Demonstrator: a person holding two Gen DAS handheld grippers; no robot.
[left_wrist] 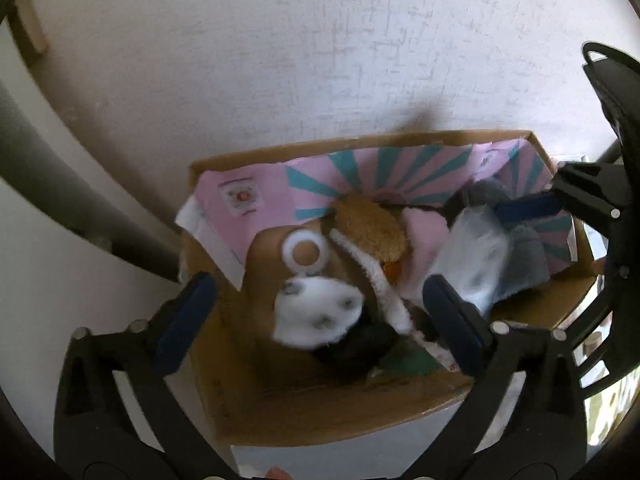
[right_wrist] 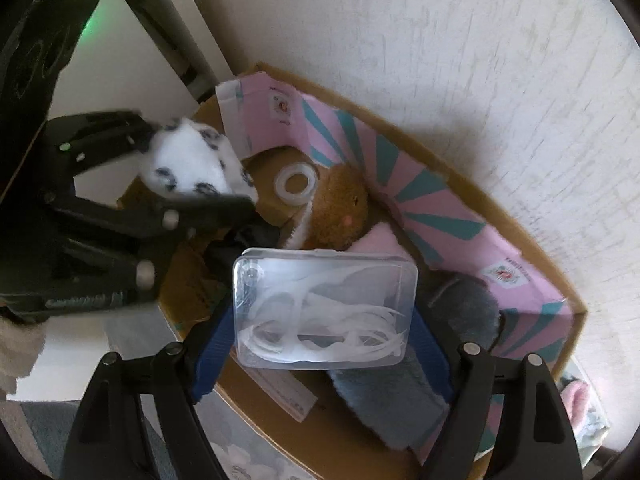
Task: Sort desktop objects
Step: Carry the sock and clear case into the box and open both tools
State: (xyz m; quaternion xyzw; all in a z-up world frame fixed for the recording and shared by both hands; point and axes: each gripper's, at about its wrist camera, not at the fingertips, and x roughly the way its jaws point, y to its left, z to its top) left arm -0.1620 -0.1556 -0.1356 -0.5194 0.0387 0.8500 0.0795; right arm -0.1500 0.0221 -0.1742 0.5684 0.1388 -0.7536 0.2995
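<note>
An open cardboard box [left_wrist: 360, 142] with a pink-and-teal lining holds a brown plush [left_wrist: 372, 232], a white ring [left_wrist: 306, 254], a grey plush [right_wrist: 400, 392] and a dark item [left_wrist: 360, 348]. My left gripper [left_wrist: 318, 280] is open wide over the box. A white plush with grey spots [left_wrist: 316, 312] sits blurred between its fingers, and neither pad touches it. My right gripper [right_wrist: 323, 310] is shut on a clear plastic case of white floss picks [right_wrist: 324, 308], with its blue pads against the two short sides. It holds the case above the grey plush.
The box stands on a white textured surface [left_wrist: 280, 60]. A dark bar [left_wrist: 60, 184] runs along its left side, and a black panel [right_wrist: 40, 52] stands beyond it. Something pink and fluffy [right_wrist: 576, 396] lies outside the box's right end.
</note>
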